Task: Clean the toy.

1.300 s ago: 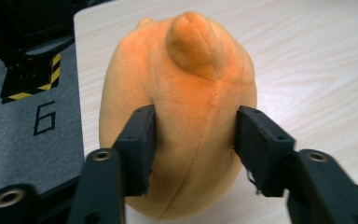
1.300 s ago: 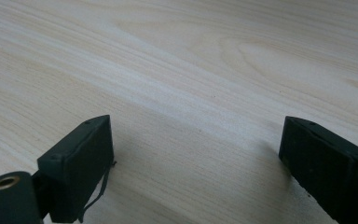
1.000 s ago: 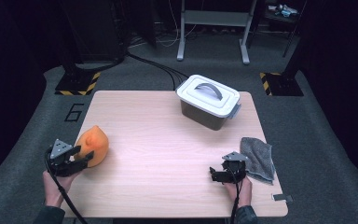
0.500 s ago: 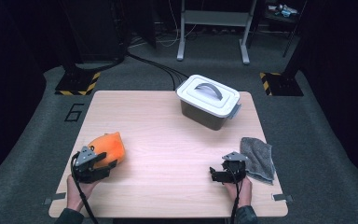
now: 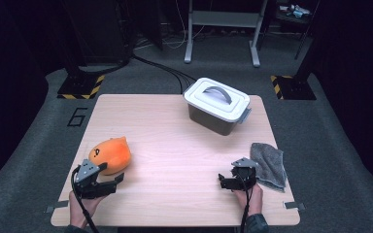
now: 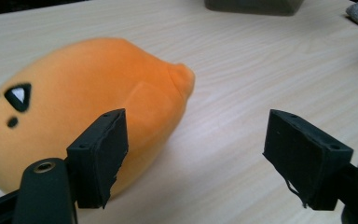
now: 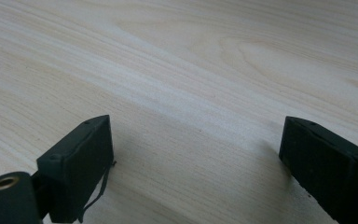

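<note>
An orange plush toy (image 5: pixel 109 153) with a small black face lies on its side on the wooden table (image 5: pixel 175 145), near the front left. My left gripper (image 5: pixel 112 174) sits just in front of it and is open. Its jaws have just been opening, and nothing is between them. In the left gripper view the plush toy (image 6: pixel 74 116) lies beyond the left jaw, with bare table in the gap of the left gripper (image 6: pixel 196 154). My right gripper (image 5: pixel 222 181) rests open at the front right, and the right gripper (image 7: pixel 196 158) has bare wood between its jaws.
A grey box with a white handled lid (image 5: pixel 217 103) stands at the back right of the table. A crumpled grey cloth (image 5: pixel 269 163) lies just right of the right gripper. The table's front edge is close behind both hands.
The left gripper carried the plush toy from the table's left edge to the right, then let it go and opened. The plush now lies on the table. The right gripper has not moved.
</note>
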`<state>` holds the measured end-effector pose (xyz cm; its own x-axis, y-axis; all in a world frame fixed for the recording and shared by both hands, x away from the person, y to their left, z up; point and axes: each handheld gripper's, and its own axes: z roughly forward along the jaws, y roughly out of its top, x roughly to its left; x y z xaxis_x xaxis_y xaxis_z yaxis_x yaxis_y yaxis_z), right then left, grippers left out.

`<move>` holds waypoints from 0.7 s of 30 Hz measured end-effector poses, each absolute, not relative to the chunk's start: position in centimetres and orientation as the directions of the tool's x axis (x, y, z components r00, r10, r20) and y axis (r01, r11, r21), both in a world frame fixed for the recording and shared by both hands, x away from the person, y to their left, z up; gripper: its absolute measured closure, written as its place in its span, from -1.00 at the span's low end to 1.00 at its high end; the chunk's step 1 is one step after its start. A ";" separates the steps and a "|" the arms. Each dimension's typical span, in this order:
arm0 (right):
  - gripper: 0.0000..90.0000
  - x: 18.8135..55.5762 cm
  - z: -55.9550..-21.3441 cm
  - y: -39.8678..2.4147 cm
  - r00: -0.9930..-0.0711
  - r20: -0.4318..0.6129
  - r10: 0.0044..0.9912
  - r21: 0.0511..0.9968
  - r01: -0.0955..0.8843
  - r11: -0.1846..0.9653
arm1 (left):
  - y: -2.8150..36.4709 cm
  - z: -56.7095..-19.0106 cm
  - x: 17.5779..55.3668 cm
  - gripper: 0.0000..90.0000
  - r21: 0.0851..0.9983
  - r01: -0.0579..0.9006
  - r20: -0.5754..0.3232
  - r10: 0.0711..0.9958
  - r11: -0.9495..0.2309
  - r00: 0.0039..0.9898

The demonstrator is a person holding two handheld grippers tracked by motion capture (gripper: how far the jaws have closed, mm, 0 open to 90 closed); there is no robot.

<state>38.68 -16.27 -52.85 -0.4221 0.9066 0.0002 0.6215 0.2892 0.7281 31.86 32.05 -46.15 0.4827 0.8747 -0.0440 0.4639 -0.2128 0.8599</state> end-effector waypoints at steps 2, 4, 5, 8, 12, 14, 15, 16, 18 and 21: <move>-0.88 38.7 -52.8 -16.2 -0.422 0.001 0.906 0.722 0.628 0.292 | 32.2 -46.8 31.3 -0.57 0.855 0.478 -0.057 0.878 -0.202 0.475; -0.96 38.8 -52.8 -16.1 -0.436 -0.002 0.900 0.705 0.638 0.310 | 32.2 -47.5 30.8 -0.63 0.851 0.489 -0.070 0.882 -0.190 0.465; -0.96 38.8 -52.8 -16.1 -0.436 -0.002 0.900 0.705 0.638 0.310 | 32.2 -47.9 30.7 -0.63 0.848 0.497 -0.079 0.884 -0.184 0.461; -0.97 38.9 -52.7 -16.0 -0.437 0.008 0.900 0.699 0.646 0.307 | 31.6 -49.6 30.0 -0.70 0.836 0.524 -0.114 0.883 -0.162 0.455; -1.00 39.2 -52.2 -16.1 -0.464 0.031 0.885 0.688 0.652 0.318 | 30.4 -52.0 29.9 -0.75 0.796 0.566 -0.106 0.872 -0.213 0.478; -1.00 39.2 -50.9 -16.2 -0.479 0.018 0.878 0.704 0.629 0.330 | 29.8 -52.9 30.3 -0.76 0.774 0.588 -0.101 0.870 -0.236 0.483; -1.00 39.2 -50.9 -16.2 -0.479 0.018 0.878 0.704 0.629 0.330 | 29.8 -52.9 30.3 -0.77 0.774 0.588 -0.101 0.870 -0.236 0.483; -1.00 39.3 -50.2 -16.2 -0.473 0.024 0.881 0.710 0.628 0.317 | 29.7 -53.0 30.5 -0.77 0.765 0.593 -0.094 0.868 -0.249 0.487; -1.00 39.6 -49.2 -16.5 -0.490 0.017 0.872 0.725 0.607 0.327 | 29.3 -53.0 30.8 -0.77 0.758 0.596 -0.078 0.870 -0.267 0.488; -1.00 40.1 -47.8 -16.7 -0.498 0.027 0.867 0.733 0.600 0.322 | 28.9 -53.1 31.2 -0.77 0.746 0.597 -0.058 0.865 -0.294 0.498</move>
<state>40.14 -16.67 -47.77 -0.4978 0.8668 0.0272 0.5999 0.3215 0.7326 31.20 28.89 -53.06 0.4985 0.8650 -0.0579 0.5974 -0.2943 0.7460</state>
